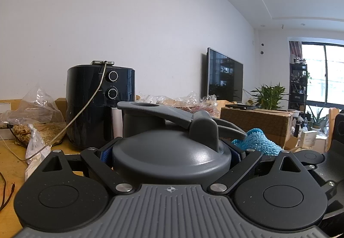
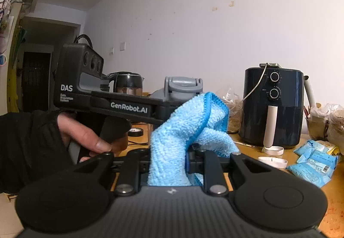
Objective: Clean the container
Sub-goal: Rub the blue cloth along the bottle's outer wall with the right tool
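Container [image 1: 172, 152], grey with a flip-top lid, sits clamped between the jaws of my left tool [image 1: 171, 153], its lid filling the left wrist view. To its right, my right tool [image 2: 169, 158] is pinched nearly shut on a blue cloth [image 2: 185, 130], which stands bunched up just beside the lid. Behind, a black air fryer [image 2: 273, 106] rests on the bench [image 2: 331, 195].

A home living room; television [image 1: 224, 75], houseplant [image 1: 269, 96], air fryer [image 1: 100, 104].
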A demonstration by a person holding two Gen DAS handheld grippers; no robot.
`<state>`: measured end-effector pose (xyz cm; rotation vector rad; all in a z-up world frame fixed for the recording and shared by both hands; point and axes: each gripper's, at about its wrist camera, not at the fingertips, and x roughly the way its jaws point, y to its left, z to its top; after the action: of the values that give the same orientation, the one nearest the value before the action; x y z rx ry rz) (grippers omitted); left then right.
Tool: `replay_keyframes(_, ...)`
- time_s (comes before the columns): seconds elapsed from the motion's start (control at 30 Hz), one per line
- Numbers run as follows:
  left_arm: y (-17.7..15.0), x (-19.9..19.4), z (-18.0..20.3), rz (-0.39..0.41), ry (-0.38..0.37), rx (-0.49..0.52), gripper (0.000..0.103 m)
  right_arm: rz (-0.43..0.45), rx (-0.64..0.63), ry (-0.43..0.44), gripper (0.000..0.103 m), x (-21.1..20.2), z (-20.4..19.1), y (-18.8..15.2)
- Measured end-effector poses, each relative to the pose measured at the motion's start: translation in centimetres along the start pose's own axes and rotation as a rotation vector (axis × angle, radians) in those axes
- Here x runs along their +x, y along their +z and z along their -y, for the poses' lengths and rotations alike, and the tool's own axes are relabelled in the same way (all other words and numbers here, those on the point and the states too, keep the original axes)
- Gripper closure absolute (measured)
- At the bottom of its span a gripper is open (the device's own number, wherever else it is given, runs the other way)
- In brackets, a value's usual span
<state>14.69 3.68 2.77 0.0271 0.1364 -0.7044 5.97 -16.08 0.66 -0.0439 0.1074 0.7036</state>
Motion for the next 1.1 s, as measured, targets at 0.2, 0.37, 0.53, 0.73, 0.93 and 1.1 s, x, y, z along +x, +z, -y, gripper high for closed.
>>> replay_keyframes(0.2, 0.1, 0.2, 1.1, 0.000, -0.001, -0.001, 0.008, 0.003, -0.005, -0.002, 0.086, -0.1, -0.1, 0.1)
replay_keyframes(0.37, 0.2, 0.6, 1.4, 0.000, -0.001, -0.003, 0.008, -0.003, -0.002, 0.001, 0.085, 0.1, 0.1, 0.2)
replay_keyframes(0.53, 0.3, 1.0, 1.9, -0.001, -0.001, -0.005, 0.008, -0.011, 0.001, 0.004, 0.083, 0.1, 0.1, 0.3)
replay_keyframes(0.73, 0.3, 1.3, 1.9, -0.005, -0.005, -0.013, 0.008, -0.031, -0.001, 0.004, 0.082, 0.3, 0.1, 0.2)
replay_keyframes(0.93, 0.5, 1.9, 2.3, -0.005, -0.007, -0.013, 0.008, -0.066, -0.013, -0.002, 0.085, 0.6, -0.1, -0.2)
replay_keyframes(1.1, 0.3, 1.7, 1.5, -0.006, -0.007, -0.011, 0.008, -0.118, -0.013, 0.000, 0.085, 1.1, 0.0, -1.0)
